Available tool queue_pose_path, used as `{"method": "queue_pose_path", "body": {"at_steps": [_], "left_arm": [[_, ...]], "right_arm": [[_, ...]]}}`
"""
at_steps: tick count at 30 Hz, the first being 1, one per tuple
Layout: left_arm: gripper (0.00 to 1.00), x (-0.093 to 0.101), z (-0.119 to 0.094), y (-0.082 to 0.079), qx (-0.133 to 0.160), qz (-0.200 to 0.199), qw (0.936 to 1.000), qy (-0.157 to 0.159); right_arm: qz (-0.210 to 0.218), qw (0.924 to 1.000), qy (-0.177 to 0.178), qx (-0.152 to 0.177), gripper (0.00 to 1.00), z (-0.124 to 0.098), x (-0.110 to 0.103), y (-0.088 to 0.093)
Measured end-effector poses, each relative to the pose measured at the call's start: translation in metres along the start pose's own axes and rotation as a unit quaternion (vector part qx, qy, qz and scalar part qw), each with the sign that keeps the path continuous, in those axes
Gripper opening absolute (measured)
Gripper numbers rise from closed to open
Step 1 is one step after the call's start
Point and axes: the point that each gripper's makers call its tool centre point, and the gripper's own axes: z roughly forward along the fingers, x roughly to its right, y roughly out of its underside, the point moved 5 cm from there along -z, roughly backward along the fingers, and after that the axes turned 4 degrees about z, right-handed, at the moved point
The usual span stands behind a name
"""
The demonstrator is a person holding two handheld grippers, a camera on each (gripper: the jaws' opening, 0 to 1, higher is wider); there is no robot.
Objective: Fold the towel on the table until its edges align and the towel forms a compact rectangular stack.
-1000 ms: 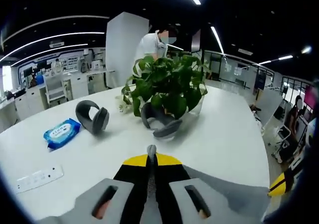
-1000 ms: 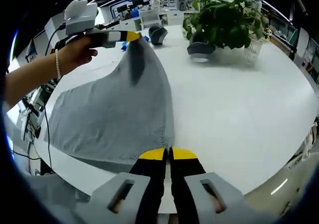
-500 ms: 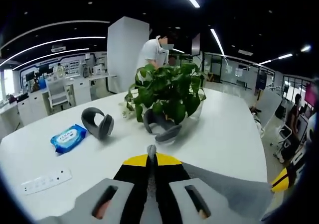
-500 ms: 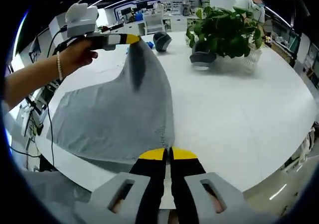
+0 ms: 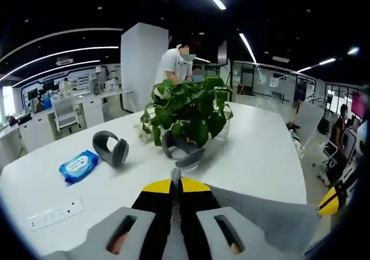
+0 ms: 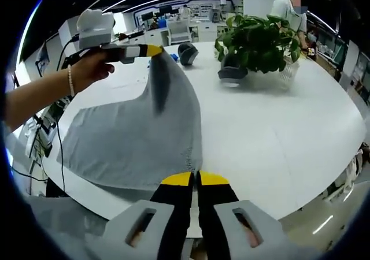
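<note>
A: Towel (image 6: pixel 133 133) — grey, lifted off the white bench (image 6: pixel 277 127) at two corners, the rest draped down onto the near part of the bench.

B: Who holds what?

A: In the right gripper view, the right gripper (image 6: pixel 194 179) has its yellow-tipped jaws pressed together on the near corner. The left gripper (image 6: pixel 155 51), held in a hand (image 6: pixel 92 69), pinches the far corner up high, so the cloth hangs from it in a peak. In the left gripper view, a nub of grey cloth sticks out from the tightly closed tips of the left gripper (image 5: pixel 176 182).

B: Any writing to read?

A: A blue wipes packet (image 5: pixel 78 166) has a white label, but the print is too small to read. Near it are a white power strip (image 5: pixel 55 212), two grey headrest-like pieces (image 5: pixel 111 148) and a potted plant (image 5: pixel 188 107).
</note>
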Motion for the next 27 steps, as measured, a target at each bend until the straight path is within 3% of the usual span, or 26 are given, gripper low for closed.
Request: {"method": "queue_pose_path", "body": {"at_steps": [9, 27], "left_arm": [[0.03, -0.002, -0.01, -0.015, 0.015, -0.009, 0.9998, -0.003], [0.03, -0.02, -0.033, -0.018, 0.021, 0.006, 0.9995, -0.021]], "right_arm": [[-0.002, 0.9999, -0.001, 0.017, 0.0, -0.015, -0.004, -0.01], [-0.014, 0.9992, -0.012, 0.036, 0.0, -0.024, -0.021, -0.017]]}}
